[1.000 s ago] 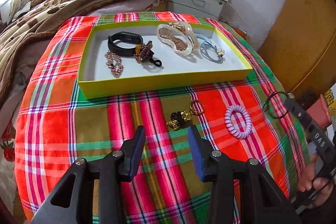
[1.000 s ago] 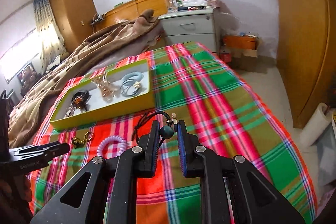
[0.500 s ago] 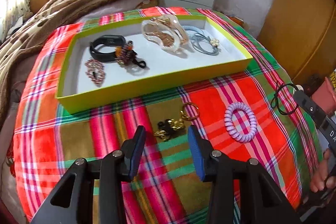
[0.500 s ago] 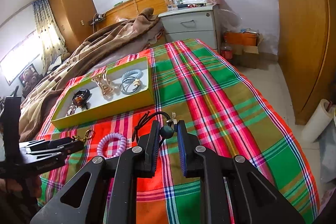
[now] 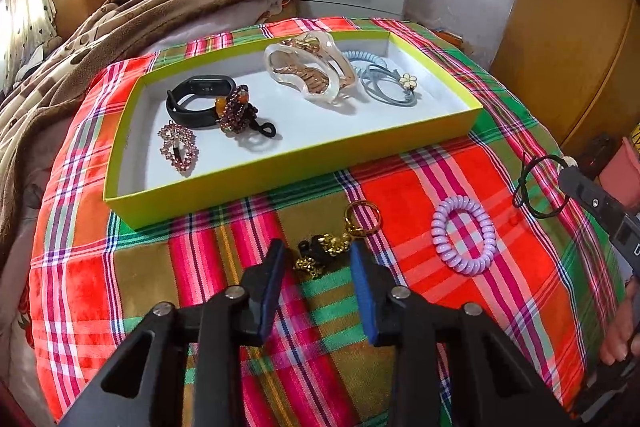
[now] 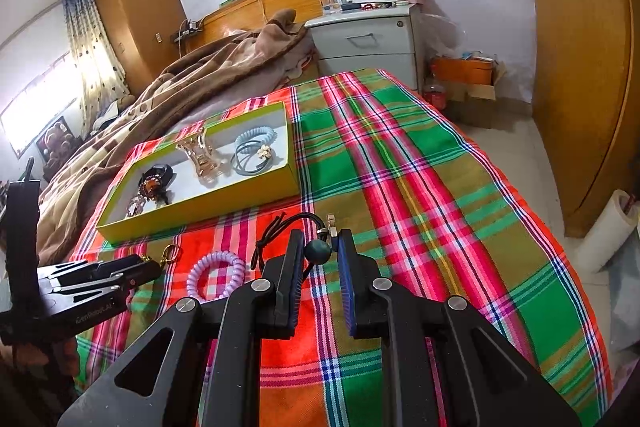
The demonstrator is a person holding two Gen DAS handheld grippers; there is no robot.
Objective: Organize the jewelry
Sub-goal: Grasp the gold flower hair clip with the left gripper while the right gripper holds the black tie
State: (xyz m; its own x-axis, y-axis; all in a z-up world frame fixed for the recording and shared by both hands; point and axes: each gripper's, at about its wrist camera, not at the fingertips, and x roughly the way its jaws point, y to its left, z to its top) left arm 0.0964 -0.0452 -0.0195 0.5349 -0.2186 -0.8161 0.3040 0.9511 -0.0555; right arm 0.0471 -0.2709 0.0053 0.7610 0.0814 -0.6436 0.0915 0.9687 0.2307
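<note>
**A:** Where do things stand for the left tool [image 5: 318, 259]?

**B:** Its jaws are apart, bracketing the gold keychain charm [image 5: 326, 253] on the plaid bedspread [image 5: 420, 179], near the bed's front edge and just in front of the yellow-green tray [image 5: 280, 179]. I'd judge the step in hand is picking that charm up.

**A:** How to do it well?

**B:** Settle low so both pads straddle the bulky dark-and-gold cluster, not the thin ring [image 5: 362, 219] at its far end, then close slowly. The cloth is soft, so pressing down may pinch fabric along with it.

**A:** And the right tool [image 6: 318, 253]?

**B:** Clamped on the black hair tie [image 6: 280, 231] by its dark bead, the loop dangling forward over the bedspread toward the right edge.

**A:** Anything in the way?

**B:** The lilac spiral hair tie [image 5: 464, 235] lies to the right of the charm, apart from it. The tray already holds a black band [image 5: 192, 99], beaded clip [image 5: 178, 147], clear claw clip [image 5: 312, 75] and blue ties [image 5: 384, 87]; free white floor shows along its front middle.
</note>
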